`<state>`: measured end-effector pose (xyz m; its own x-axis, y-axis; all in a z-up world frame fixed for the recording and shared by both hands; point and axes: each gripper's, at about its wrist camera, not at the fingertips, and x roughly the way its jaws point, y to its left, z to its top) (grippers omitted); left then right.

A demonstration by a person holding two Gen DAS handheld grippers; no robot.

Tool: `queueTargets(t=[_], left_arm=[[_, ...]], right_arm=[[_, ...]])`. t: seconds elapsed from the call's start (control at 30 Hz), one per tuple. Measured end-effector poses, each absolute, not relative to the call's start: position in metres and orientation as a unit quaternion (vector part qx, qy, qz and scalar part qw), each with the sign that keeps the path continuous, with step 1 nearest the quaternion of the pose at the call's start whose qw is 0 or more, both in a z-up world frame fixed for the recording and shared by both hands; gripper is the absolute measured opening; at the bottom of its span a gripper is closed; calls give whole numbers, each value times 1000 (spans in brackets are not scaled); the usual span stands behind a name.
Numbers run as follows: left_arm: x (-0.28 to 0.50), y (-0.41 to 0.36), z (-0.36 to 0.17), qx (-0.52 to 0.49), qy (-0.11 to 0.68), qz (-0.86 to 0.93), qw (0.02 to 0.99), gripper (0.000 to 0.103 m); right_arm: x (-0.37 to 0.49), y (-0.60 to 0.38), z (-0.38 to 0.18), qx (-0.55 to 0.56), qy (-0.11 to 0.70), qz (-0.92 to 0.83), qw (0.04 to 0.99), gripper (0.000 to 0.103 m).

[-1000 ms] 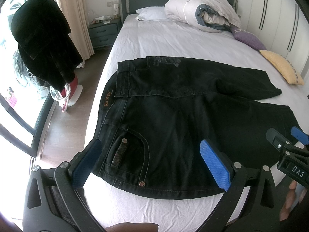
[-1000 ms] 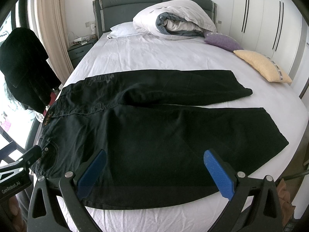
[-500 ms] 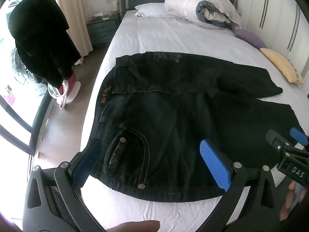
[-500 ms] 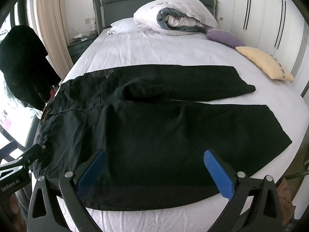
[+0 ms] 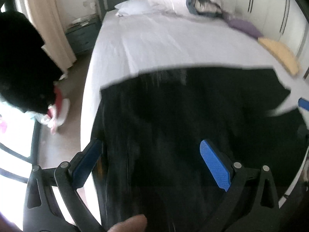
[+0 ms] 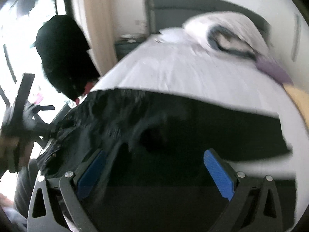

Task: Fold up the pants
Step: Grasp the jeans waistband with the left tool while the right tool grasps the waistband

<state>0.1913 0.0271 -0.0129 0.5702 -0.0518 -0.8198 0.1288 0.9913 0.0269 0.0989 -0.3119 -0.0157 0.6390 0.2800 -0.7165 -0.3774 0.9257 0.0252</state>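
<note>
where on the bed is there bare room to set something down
The free patch is the white sheet between the far edge of the black pants and the pillows and rolled duvet at the headboard. The near half is covered by the pants; the right edge holds purple and yellow cushions.

wide bare sheet on the bed (image 5: 173, 44) beyond the pants (image 5: 193, 116), pillows (image 5: 185, 2) crowding its headboard end, dark coat (image 5: 21, 61) hanging off its left side
</note>
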Motion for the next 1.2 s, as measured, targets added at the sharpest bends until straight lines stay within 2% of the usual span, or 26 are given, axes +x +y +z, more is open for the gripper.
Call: queueTargets(t=[0.1,0.27,0.33,0.63,0.7,0.77,0.8,0.87,0.9,0.93,1.0,1.03,1.1,1.2], left_arm=[[254,30,-11,96,443,-68,889,103],[353,24,-37,156,492,-156,842,103],[384,24,-53,168,516,-179,821,103],[442,32,-106,171,583,-241,757,103],[445,34,-111,169,588,-252,750,99],[449,34,-113,166,594,-273,738,81],[449,32,-113,168,594,-280,735,78],[450,28,-112,173,593,-293,729,65],[451,26,-111,171,594,-300,727,50],[452,23,-109,171,592,-303,726,30],[454,21,-105,180,589,-305,726,23],[454,19,-106,184,588,-306,726,16],[447,21,-101,191,577,-306,732,13],[423,22,-90,199,547,-305,754,9]], right_arm=[[145,-320,-10,-98,384,218,892,103],[221,-323,-23,-149,407,285,855,101],[247,-322,-30,-155,415,305,843,96],[319,-299,-70,-172,451,363,797,83],[328,-293,-75,-173,457,374,788,82],[337,-286,-80,-179,461,383,780,82],[341,-283,-82,-183,463,386,776,82],[349,-277,-87,-195,470,391,767,81],[354,-272,-89,-204,473,394,761,80],[357,-270,-91,-209,475,396,758,78],[365,-264,-94,-220,477,396,753,78],[370,-261,-95,-224,479,397,750,78],[380,-257,-97,-230,485,398,744,78],[391,-250,-101,-245,493,401,733,68]])
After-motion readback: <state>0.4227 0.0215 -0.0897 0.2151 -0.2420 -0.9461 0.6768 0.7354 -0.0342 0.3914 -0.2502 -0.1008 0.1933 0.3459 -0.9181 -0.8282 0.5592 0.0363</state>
